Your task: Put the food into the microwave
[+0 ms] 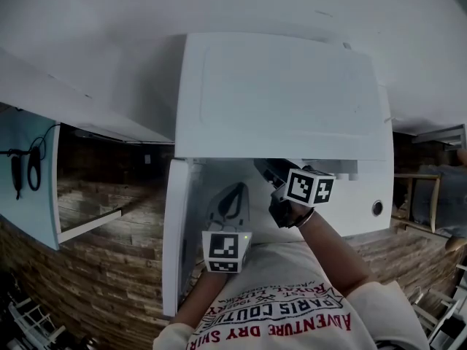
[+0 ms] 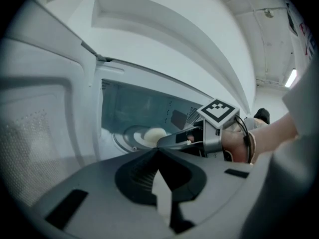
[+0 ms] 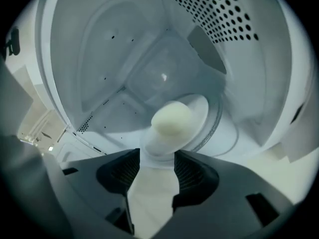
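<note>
The white microwave (image 1: 284,93) stands with its door (image 1: 175,232) swung open to the left. Inside, a pale round bun (image 3: 172,119) sits on a white plate (image 3: 202,108) on the glass turntable (image 3: 222,133). My right gripper (image 3: 157,166) reaches into the cavity, its jaws standing apart with the plate's near rim between them. The left gripper view shows the bun (image 2: 155,133) just past the right gripper (image 2: 167,142). My left gripper (image 2: 158,152) hovers outside the opening, lower and nearer to me, its jaws closed on nothing. From the head view, the right gripper (image 1: 264,168) enters the cavity and the left gripper (image 1: 235,189) stays beside the door.
The cavity's perforated wall (image 3: 219,19) is at the right gripper's upper right. A round button (image 1: 377,208) sits on the microwave's front panel. An open white cupboard door (image 1: 29,188) hangs at the left over a wood-patterned wall (image 1: 109,268). A wire rack (image 1: 29,319) stands at the lower left.
</note>
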`<action>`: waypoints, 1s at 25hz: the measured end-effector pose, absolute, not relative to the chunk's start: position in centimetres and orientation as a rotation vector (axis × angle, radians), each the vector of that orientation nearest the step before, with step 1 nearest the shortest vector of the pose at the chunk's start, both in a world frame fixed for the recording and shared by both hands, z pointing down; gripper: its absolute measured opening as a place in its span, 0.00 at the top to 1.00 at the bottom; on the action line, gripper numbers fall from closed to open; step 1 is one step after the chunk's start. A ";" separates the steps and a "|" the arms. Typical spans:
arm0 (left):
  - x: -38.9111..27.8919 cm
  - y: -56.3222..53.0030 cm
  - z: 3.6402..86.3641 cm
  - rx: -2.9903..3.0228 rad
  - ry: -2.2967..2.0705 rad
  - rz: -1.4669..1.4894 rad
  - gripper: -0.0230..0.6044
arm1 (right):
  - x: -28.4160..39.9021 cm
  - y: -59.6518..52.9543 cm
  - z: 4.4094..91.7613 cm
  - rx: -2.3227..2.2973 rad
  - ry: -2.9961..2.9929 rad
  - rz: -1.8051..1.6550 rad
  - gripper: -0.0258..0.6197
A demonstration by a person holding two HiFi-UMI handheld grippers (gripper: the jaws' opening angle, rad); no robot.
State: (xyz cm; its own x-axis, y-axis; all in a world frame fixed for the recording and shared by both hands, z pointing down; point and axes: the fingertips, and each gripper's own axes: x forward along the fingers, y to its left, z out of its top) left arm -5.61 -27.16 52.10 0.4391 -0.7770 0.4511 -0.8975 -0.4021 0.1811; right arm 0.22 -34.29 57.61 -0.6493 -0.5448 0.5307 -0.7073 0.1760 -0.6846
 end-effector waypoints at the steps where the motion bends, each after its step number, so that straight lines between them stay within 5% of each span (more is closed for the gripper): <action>1: -5.6 -27.2 52.0 2.303 -1.419 0.415 0.96 | 0.2 -34.1 57.8 1.202 -2.257 1.450 0.61; 22: -6.0 -27.4 51.4 2.303 -1.454 0.416 0.96 | 1.9 -31.8 58.4 1.051 -2.128 0.988 0.63; 25: -5.9 -27.4 50.7 2.296 -1.469 0.391 0.96 | 2.5 -31.1 56.6 1.102 -2.148 0.954 0.69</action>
State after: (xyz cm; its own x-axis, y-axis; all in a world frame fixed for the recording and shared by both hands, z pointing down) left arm -5.91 -27.40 50.69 0.4131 -0.8029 0.4297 -0.9103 -0.3775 0.1698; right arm 2.45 -31.08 56.63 -0.5205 -0.4610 0.7187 -0.8423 0.4153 -0.3436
